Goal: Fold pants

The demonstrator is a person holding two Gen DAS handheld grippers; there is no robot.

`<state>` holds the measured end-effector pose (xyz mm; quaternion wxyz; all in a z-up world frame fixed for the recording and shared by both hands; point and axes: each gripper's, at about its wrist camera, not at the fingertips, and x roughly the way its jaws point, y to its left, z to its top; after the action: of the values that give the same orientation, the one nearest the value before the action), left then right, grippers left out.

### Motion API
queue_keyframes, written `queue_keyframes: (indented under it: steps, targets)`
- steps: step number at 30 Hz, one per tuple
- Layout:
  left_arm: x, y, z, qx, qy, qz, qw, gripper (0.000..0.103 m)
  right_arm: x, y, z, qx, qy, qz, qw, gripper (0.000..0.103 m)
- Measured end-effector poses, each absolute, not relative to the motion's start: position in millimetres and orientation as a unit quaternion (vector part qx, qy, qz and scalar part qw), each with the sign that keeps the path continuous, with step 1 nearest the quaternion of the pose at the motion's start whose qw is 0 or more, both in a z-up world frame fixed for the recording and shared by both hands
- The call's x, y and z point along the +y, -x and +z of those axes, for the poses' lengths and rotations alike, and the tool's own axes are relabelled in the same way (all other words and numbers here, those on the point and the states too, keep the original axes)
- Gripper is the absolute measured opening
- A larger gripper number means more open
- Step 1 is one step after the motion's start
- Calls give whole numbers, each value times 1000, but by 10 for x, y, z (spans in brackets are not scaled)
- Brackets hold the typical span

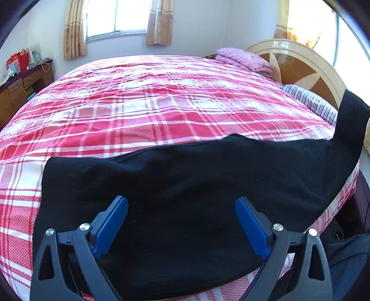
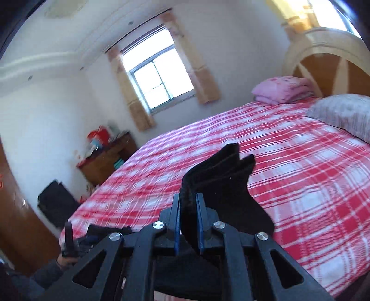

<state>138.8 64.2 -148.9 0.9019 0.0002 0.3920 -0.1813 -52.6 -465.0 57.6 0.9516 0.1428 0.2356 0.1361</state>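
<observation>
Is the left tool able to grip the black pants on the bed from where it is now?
Probably yes. The left tool is open directly over the black pants, with nothing between its fingers and the cloth. The right tool is shut on the far end of the pants, raised off the bed, so it does not block.

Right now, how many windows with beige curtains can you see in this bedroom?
2: one window on the far wall across the red plaid bed, another window behind the arched wooden headboard. Others may be hidden.
</observation>
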Motion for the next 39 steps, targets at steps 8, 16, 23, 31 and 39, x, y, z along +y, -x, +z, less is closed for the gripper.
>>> queue_keyframes:
  steps: [8,16,23,31,39]
  targets:
    - [693,-1390,-1480,388,5,-182,904,97,-3636,145,-43,308,-45,198,929,12]
    - [705,-1396,-1486,388,7,-183,903,97,-2925,45,-619,350,56,217,910,12]
    - [670,-1390,-1512,390,5,-186,902,97,-2634,57,-772,349,112,220,904,12]
    - [639,-1376,-1483,386,-5,-188,903,97,-2461,-67,-885,352,127,228,899,12]
    - [897,-1383,-1254,355,-13,-151,923,97,-2382,-89,-1132,389,156,238,876,15]
